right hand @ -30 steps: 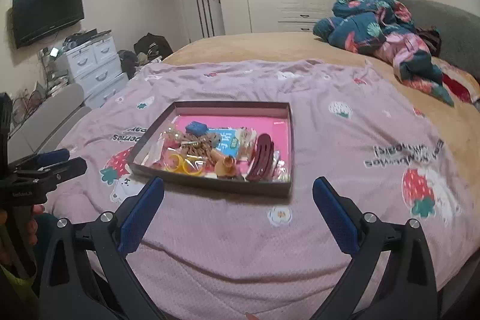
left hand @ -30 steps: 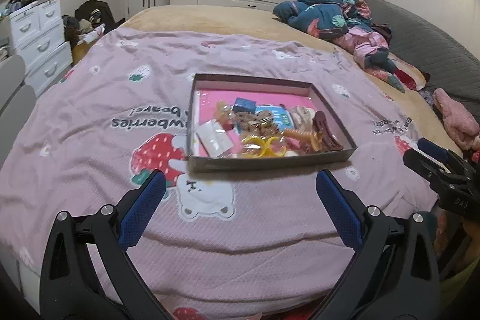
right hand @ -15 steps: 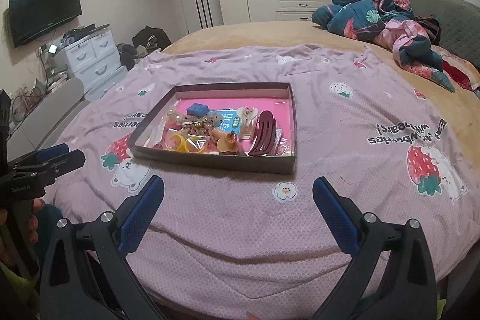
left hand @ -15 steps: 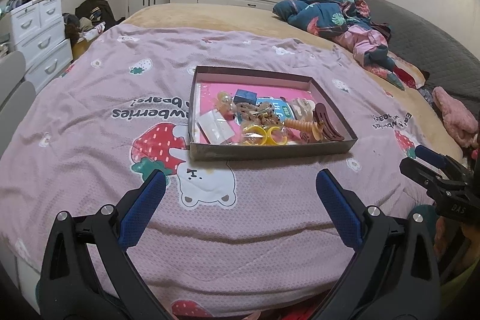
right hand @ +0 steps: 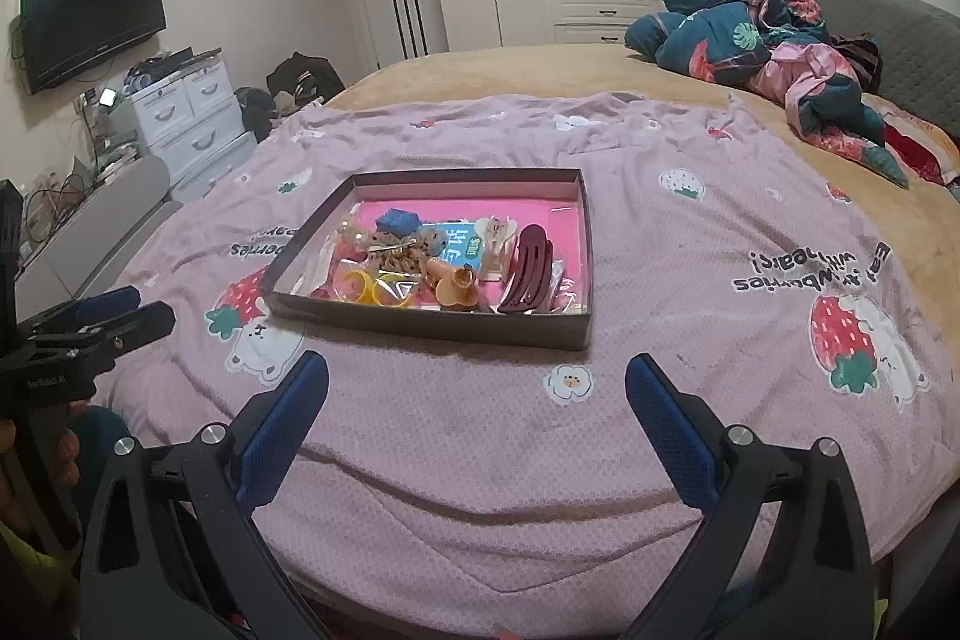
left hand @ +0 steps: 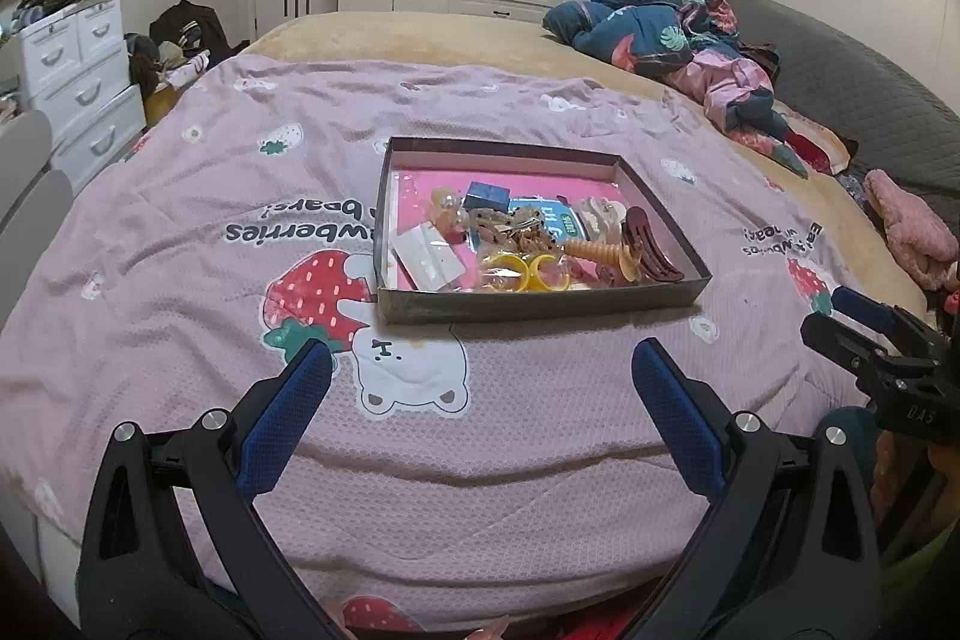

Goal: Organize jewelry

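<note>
1. The left gripper (left hand: pixel 480 382) hangs above the pink blanket (left hand: pixel 180 232), fingers spread wide with nothing between them.
2. The right gripper (right hand: pixel 477 394) hangs likewise, fingers wide and empty; in the left view it shows at 3 o'clock, near the bed's edge.
3. At 12 o'clock from both grippers, well apart from them, the tray (left hand: pixel 540 304) lies flat on the blanket.
4. In the tray: yellow rings (left hand: pixel 534 274) at its near wall, a maroon clip (right hand: pixel 528 268) toward the right, a blue box (left hand: pixel 486 197) farther back.
5. A crumpled quilt (right hand: pixel 750 22) lies far off at 1 o'clock.
</note>
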The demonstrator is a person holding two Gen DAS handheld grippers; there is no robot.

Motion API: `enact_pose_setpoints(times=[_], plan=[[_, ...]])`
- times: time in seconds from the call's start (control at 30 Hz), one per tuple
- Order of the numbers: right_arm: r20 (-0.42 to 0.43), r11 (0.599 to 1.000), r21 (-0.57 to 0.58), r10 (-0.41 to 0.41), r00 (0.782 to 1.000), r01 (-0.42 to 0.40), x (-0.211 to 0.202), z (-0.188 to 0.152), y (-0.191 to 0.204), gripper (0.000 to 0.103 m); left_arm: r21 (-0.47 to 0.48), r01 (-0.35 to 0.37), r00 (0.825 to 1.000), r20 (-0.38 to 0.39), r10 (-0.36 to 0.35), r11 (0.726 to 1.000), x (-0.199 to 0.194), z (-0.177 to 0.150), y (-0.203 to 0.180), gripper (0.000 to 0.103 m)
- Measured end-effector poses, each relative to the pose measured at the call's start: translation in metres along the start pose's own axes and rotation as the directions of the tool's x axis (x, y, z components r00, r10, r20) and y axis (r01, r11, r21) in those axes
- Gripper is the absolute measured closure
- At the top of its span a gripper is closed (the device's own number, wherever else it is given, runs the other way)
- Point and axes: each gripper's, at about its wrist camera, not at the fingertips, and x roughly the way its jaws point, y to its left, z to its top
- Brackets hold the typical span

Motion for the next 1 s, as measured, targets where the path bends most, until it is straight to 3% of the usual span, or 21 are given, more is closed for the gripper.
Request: enact_pose_setpoints(times=[1.0], plan=[[0.000,1.000,-0.011,0.001,1.000,-0.001,-0.0039,-0.0008,0.0019,0.004,0.000,-0.010,1.000,-0.001,0.010,1.000,-0.0057,0.0029,0.0059,0.009]])
